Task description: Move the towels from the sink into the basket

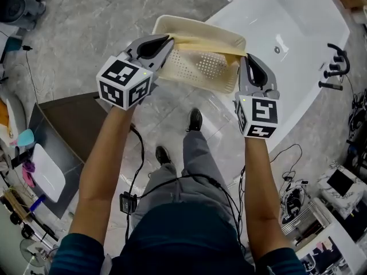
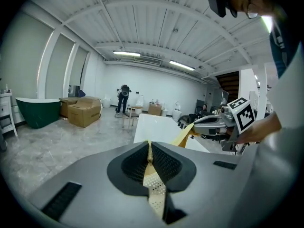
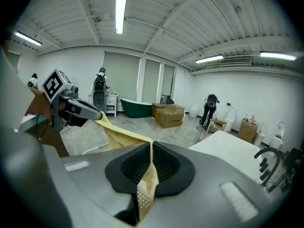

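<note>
Above the basket (image 1: 172, 22): you hold the yellow perforated towel (image 1: 209, 43) stretched between both tools, its span over the basket's rim.
Left tool (image 1: 168, 42): jaws clamped on one end of the towel.
Right tool (image 1: 245, 61): jaws clamped on the other end.
Basket: on the floor, just beside the white bathtub (image 1: 298, 33).

we found no words, numbers or brand names that could be read anywhere. the only printed signs were black-and-white square marker patterns: one set on the white marker cube (image 1: 123, 82) of the left gripper (image 1: 167, 43), another on the second white marker cube (image 1: 256, 116) of the right gripper (image 1: 245, 59). they showed blocks, not letters. a faint line of print stood on the brown cardboard box (image 3: 168, 115), too small for us to read.
</note>
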The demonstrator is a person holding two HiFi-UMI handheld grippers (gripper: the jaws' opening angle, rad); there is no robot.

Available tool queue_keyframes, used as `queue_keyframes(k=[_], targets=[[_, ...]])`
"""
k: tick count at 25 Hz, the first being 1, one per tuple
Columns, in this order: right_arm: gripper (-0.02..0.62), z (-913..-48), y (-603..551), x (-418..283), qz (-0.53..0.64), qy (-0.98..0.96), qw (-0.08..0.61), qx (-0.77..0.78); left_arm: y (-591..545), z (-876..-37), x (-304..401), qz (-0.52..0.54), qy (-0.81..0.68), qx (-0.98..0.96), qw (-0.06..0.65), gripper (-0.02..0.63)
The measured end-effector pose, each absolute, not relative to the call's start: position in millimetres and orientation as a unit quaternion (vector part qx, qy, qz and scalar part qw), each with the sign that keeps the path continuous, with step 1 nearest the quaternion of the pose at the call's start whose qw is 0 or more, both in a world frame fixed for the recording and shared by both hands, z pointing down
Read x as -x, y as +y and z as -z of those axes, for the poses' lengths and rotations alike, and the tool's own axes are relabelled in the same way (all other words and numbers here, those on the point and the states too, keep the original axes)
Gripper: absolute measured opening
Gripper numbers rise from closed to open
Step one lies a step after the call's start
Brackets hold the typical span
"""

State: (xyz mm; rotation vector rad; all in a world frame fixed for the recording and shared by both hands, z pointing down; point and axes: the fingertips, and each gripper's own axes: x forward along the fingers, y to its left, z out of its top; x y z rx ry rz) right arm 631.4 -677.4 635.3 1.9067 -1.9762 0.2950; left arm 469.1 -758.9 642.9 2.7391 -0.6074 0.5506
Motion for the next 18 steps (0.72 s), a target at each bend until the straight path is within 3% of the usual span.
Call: queue_keyframes(k=[18], targets=[[0.025, -751.9, -693.6, -657.3, -0.178, -0.714, 0.226, -0.638, -767.6, -756.2, -493.2, -0.259, -0.229, -0.92, 0.185, 0.02]])
